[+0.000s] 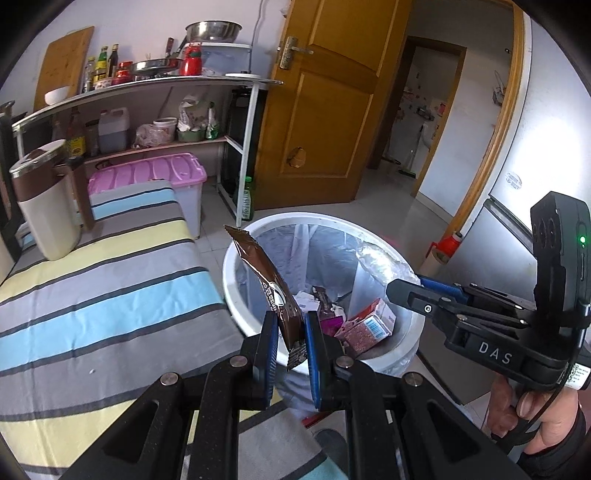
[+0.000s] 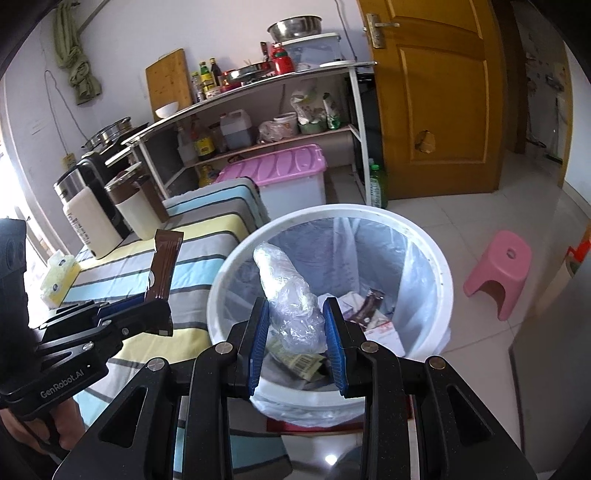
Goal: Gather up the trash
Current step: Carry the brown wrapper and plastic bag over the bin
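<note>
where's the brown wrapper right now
The brown wrapper is pinched upright in the left tool, over the near left rim of the white trash bin, beside the striped table; the right wrist view shows it at left.

Home kitchen: ahead of claw, metal shelf (image 2: 258, 79) with sauce bottles (image 2: 207, 77), steel bowl (image 2: 295, 26), cutting board (image 2: 168, 79); wooden door (image 2: 436, 92) right; tiled floor (image 2: 517, 206).
</note>
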